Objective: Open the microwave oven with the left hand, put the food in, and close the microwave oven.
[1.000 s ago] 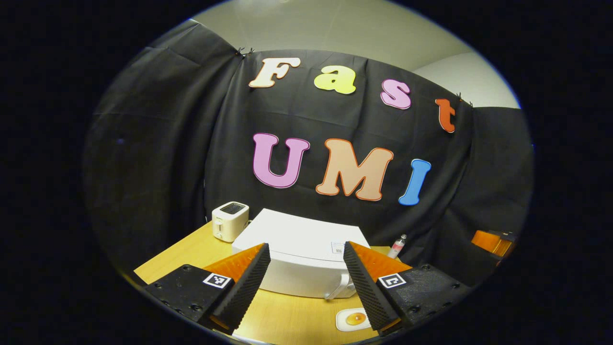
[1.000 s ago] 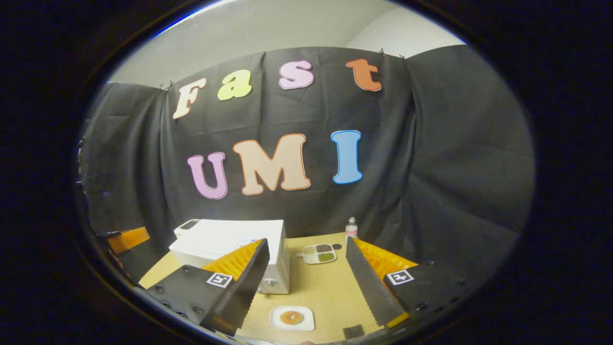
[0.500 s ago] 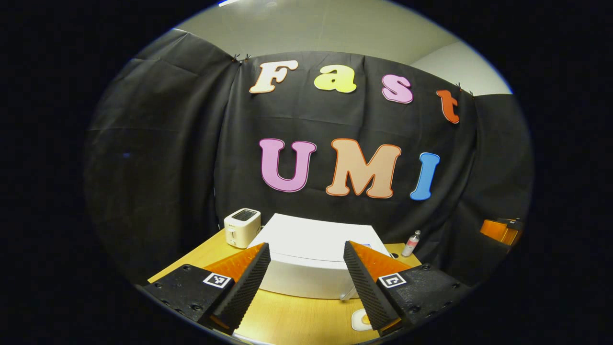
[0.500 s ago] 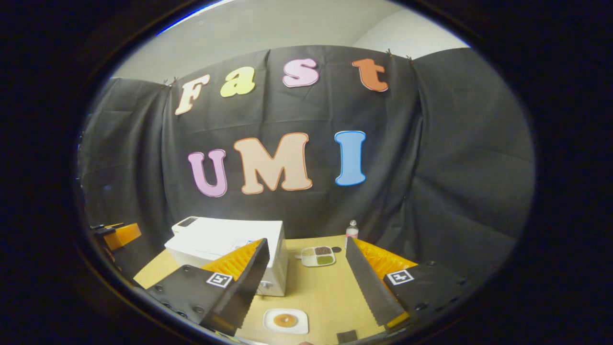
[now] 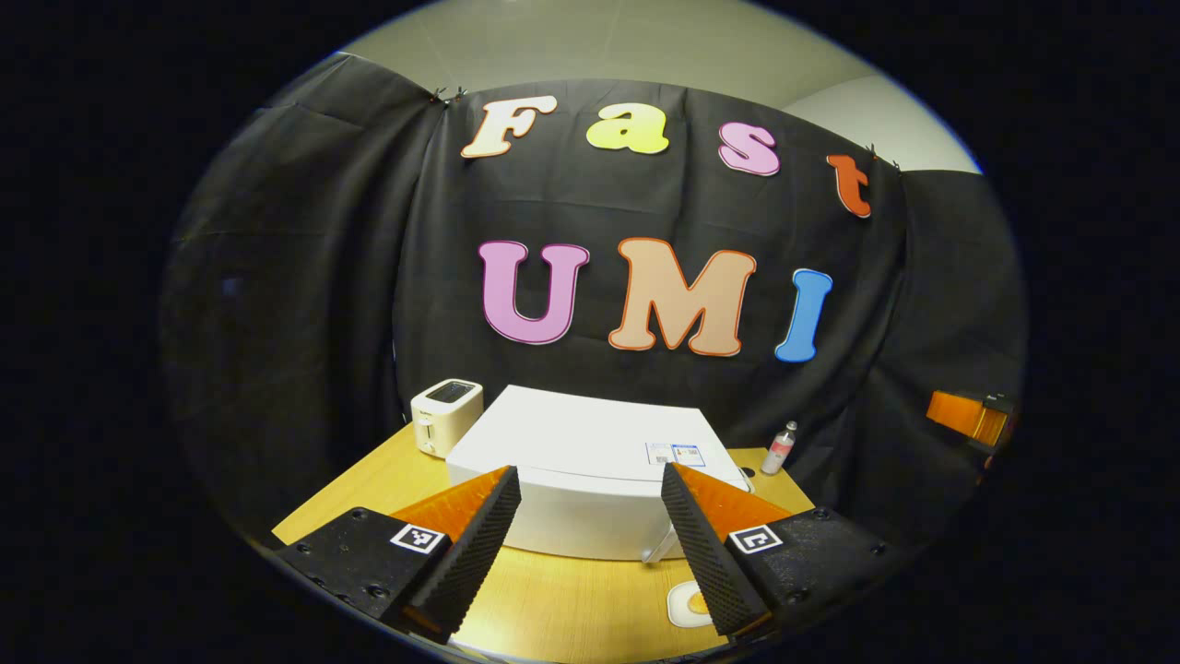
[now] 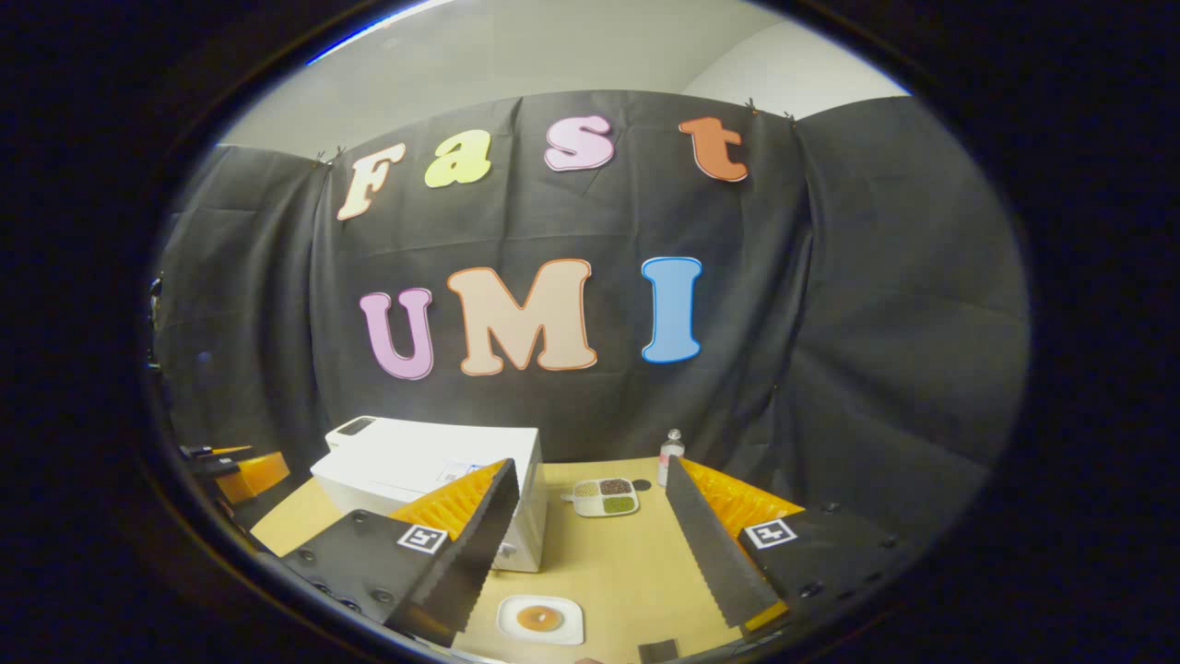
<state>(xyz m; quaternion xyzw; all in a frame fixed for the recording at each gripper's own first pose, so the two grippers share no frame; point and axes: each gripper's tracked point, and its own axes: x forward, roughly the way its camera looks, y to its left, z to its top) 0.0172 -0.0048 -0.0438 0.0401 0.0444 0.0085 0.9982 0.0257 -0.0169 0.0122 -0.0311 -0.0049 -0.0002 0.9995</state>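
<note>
Both jaws spread and empty, microwave (image 5: 590, 461) shut on table (image 6: 627, 563) with handle (image 5: 660, 546) at its front right, food plate (image 6: 540, 619) just before it: bring left gripper (image 5: 590, 544) squarely onto handle, pinch fully, then pull along door's arc.

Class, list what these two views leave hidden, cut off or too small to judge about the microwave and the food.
- Left gripper view: white box-shaped microwave oven; its front is foreshortened, so the door state is unclear.
- Left gripper view: white square plate of food, half hidden by the left hand-held gripper.
- Right gripper view: divided white tray; its contents are too small to identify.
</note>
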